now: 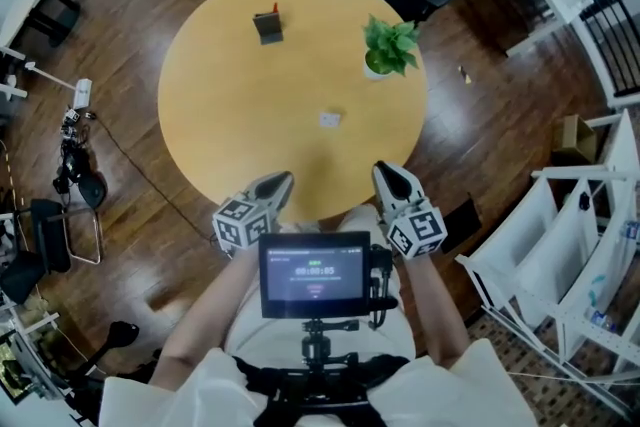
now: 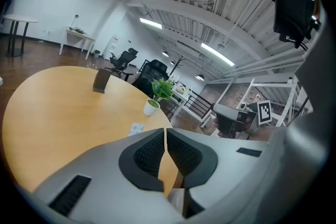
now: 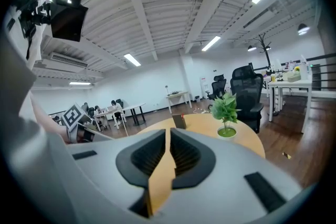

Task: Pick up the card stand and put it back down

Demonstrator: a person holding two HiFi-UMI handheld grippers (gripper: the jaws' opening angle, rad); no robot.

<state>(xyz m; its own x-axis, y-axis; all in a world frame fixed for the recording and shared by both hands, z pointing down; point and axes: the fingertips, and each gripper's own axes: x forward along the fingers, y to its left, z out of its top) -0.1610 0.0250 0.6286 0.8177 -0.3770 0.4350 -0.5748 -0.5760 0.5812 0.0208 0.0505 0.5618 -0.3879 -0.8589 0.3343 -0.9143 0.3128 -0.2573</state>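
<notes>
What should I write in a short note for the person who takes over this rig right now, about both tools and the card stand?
Left tool: shut, nothing between its jaws, at the near edge of the round table.
Right tool: shut, also empty, beside it at the same edge.
Card stand: upright on the far side of the table, untouched, well away from both tools. A potted plant stands to its right and a small card lies flat near the middle.
Done: nothing yet.
Left: reach across, open a tool, grip the stand, lift it, set it back down.
</notes>
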